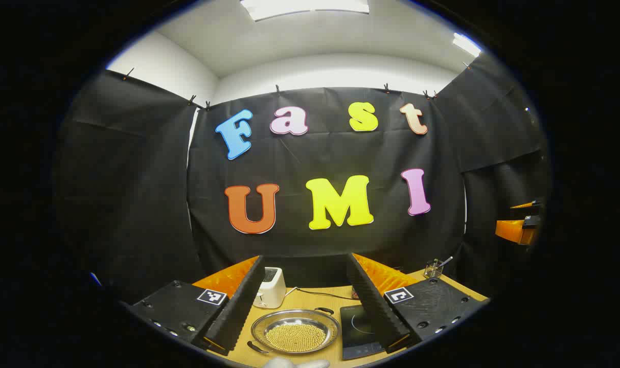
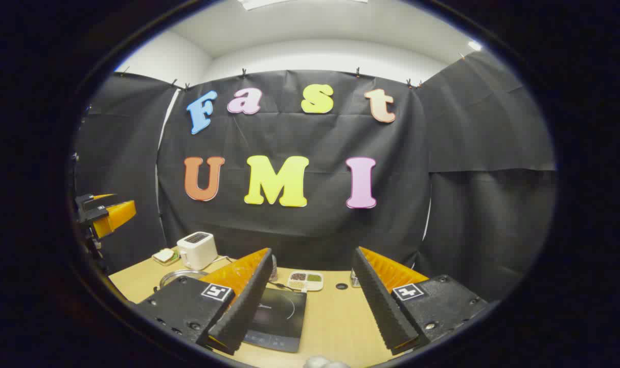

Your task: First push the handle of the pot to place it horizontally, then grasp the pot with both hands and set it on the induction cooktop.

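Right gripper (image 2: 310,299) spread above table (image 2: 335,319) — induction cooktop (image 2: 281,317) between fingers; toaster (image 2: 197,249) behind.

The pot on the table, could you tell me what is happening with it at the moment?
Nothing has touched it yet. The pot, a shallow metal pan with small yellow beads in it, sits on the table just left of the induction cooktop, with a toaster behind it. The left gripper is held above the table, open and aimed at the pot. The right gripper is also open and holds nothing, with the cooktop below its left finger.
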Motion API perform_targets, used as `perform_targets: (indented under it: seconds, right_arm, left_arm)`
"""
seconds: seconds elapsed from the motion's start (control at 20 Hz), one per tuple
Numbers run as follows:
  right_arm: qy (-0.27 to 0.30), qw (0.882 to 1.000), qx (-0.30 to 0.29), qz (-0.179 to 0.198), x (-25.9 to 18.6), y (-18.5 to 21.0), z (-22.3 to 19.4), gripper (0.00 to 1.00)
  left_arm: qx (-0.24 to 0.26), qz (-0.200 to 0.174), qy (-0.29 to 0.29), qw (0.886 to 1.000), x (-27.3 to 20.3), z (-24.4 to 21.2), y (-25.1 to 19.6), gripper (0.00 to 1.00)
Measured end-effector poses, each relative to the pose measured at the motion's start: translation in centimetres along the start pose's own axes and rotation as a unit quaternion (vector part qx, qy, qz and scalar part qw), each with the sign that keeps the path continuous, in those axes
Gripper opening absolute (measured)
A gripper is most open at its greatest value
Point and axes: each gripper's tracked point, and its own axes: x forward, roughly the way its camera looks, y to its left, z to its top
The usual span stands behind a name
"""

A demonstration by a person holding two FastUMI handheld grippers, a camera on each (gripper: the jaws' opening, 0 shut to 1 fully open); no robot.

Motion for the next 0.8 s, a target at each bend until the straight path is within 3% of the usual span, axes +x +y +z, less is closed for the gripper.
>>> perform_targets:
  seconds: [0.05, 0.1, 0.2, 0.6, 0.65, 0.7, 0.75, 0.8]
  right_arm:
    - [0.001, 1.000, -0.002, 0.001, 0.11, 0.02, -0.05, 0.96]
    - [0.002, 1.000, -0.003, 0.000, 0.11, 0.01, -0.16, 0.96]
    - [0.001, 1.000, -0.004, -0.002, 0.14, 0.02, -0.02, 1.00]
    - [0.000, 1.000, -0.005, -0.001, 0.16, 0.41, 0.03, 0.96]
    - [0.001, 1.000, -0.005, -0.001, 0.06, 0.43, -0.03, 0.96]
    - [0.002, 1.000, -0.006, -0.001, 0.07, 0.44, -0.21, 0.96]
    - [0.002, 1.000, -0.007, -0.002, 0.07, 0.42, -0.19, 0.96]
    - [0.002, 1.000, -0.007, -0.002, 0.05, 0.39, -0.19, 0.96]
  left_arm:
    - [0.001, 0.000, -0.002, 1.000, 0.03, 0.11, 0.05, 0.89]
    - [0.001, 0.000, -0.005, 1.000, 0.12, 0.17, 0.03, 0.96]
    - [0.000, 0.000, -0.008, 1.000, 0.30, 0.31, 0.08, 0.96]
    - [0.004, 0.000, -0.010, 1.000, 0.50, 0.27, 0.41, 0.96]
    - [0.004, 0.000, -0.007, 1.000, 0.50, 0.14, 0.37, 0.89]
    - [0.004, 0.000, -0.005, 1.000, 0.32, -0.01, 0.35, 0.94]
    - [0.000, -0.006, -0.001, 1.000, 0.23, -0.06, 0.28, 0.73]
    - [-0.005, -0.017, 0.002, 1.000, 0.30, -0.27, -0.19, 0.69]
